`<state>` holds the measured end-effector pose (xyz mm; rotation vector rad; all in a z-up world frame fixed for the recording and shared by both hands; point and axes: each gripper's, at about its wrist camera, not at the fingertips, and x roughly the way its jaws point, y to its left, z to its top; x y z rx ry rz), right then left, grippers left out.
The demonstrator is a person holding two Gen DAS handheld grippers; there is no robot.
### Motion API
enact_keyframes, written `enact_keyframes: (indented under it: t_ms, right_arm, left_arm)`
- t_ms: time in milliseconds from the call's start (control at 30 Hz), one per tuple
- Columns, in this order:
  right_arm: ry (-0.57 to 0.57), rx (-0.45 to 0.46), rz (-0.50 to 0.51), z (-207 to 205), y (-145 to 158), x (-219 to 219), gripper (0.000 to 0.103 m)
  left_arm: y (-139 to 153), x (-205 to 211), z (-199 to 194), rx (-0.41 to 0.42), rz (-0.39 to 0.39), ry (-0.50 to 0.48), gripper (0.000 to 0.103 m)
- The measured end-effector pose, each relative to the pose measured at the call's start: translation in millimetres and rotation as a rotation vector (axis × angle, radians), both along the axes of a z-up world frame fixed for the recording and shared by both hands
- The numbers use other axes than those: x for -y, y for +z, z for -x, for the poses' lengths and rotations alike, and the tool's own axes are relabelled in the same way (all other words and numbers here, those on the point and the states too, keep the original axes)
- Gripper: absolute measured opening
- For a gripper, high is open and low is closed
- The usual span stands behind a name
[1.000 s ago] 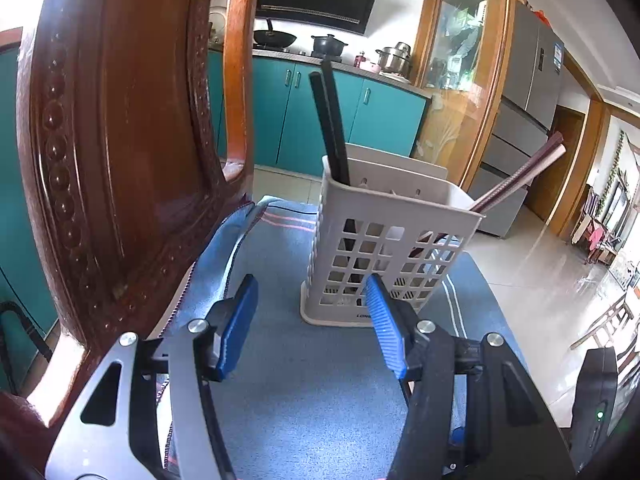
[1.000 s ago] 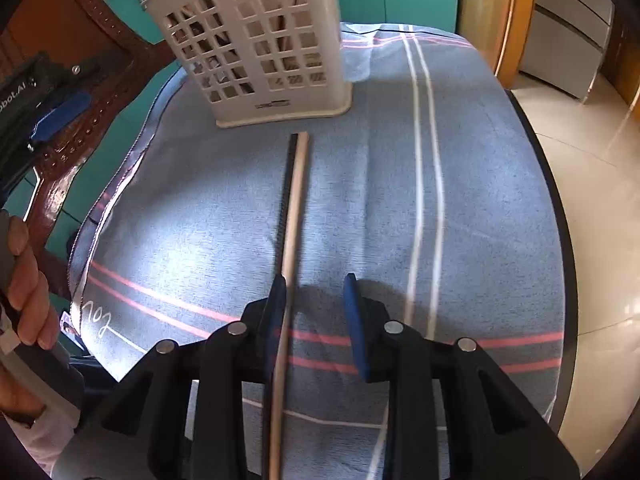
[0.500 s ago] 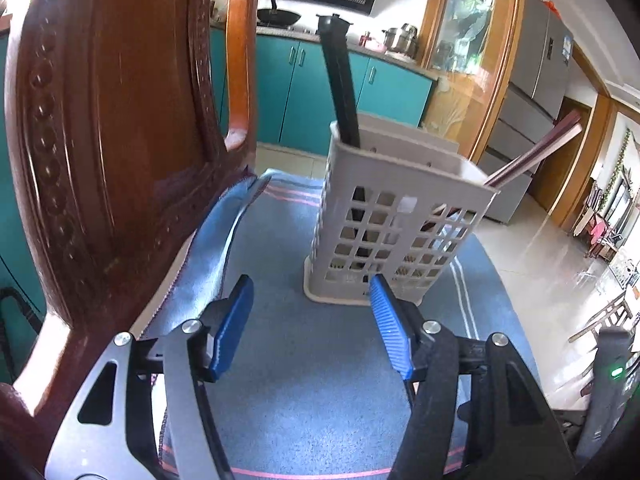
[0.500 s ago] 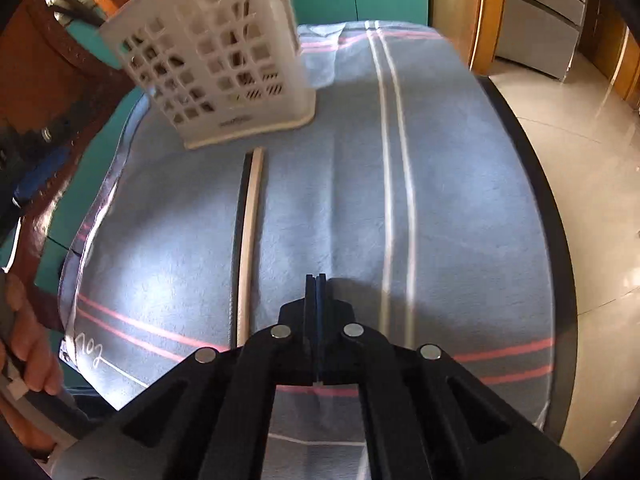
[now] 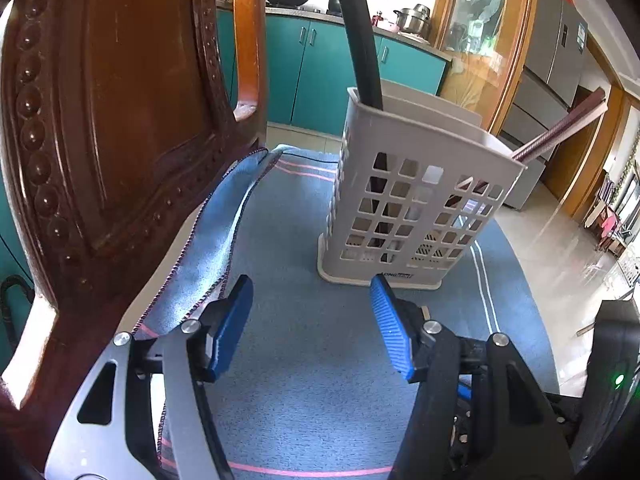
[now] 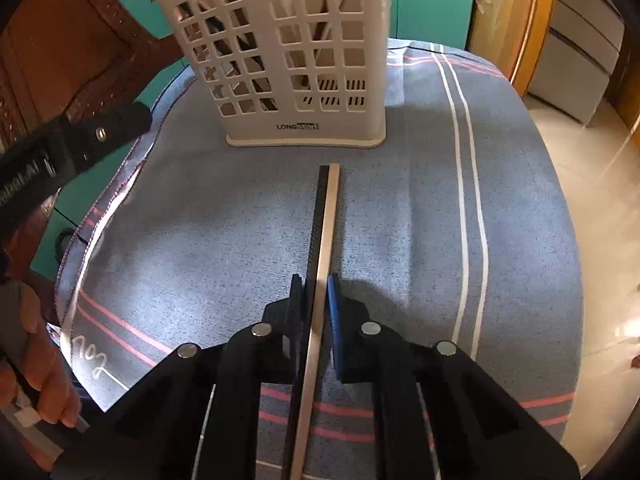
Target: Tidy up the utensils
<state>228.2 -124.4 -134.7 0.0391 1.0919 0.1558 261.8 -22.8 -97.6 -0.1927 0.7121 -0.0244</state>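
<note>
In the utensil basket (image 5: 416,208) at 12 o'clock, two pairs sit already; right hand-held gripper (image 6: 316,312) is opening around the last chopsticks (image 6: 326,232), left hand-held gripper (image 5: 312,328) wide, empty.

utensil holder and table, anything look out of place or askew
One pair of chopsticks is not in the white utensil holder; it runs along the blue tablecloth in front of it, between the pads of the right gripper. The cloth is also bunched up beside the wooden chair.
</note>
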Motion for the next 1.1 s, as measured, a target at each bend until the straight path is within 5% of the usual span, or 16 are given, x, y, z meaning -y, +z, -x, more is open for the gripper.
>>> enact_keyframes:
  t_ms: [267, 433, 600, 867, 1033, 1100]
  right_arm:
    - [-0.065, 0.01, -0.086, 7, 13, 27, 0.012]
    - [-0.106, 0.042, -0.321, 16, 25, 61, 0.014]
    - [-0.167, 0.004, -0.2, 3, 12, 68, 0.014]
    - [0.031, -0.016, -0.14, -20, 5, 16, 0.014]
    - [0.085, -0.026, -0.041, -36, -2, -10, 0.02]
    - [0.068, -0.03, -0.02, -40, -2, -8, 0.009]
  left_arm:
    - [-2, 7, -1, -0.009, -0.005, -0.023, 0.064]
    - [-4, 9, -1, -0.015, -0.007, -0.029, 0.065]
    - [-8, 13, -4, -0.028, -0.018, -0.04, 0.065]
    - [-22, -8, -13, -0.113, 0.008, 0.071, 0.065]
    - [-29, -7, -15, -0.143, 0.027, 0.055, 0.065]
    - [-33, -2, -18, -0.165, 0.04, 0.018, 0.065]
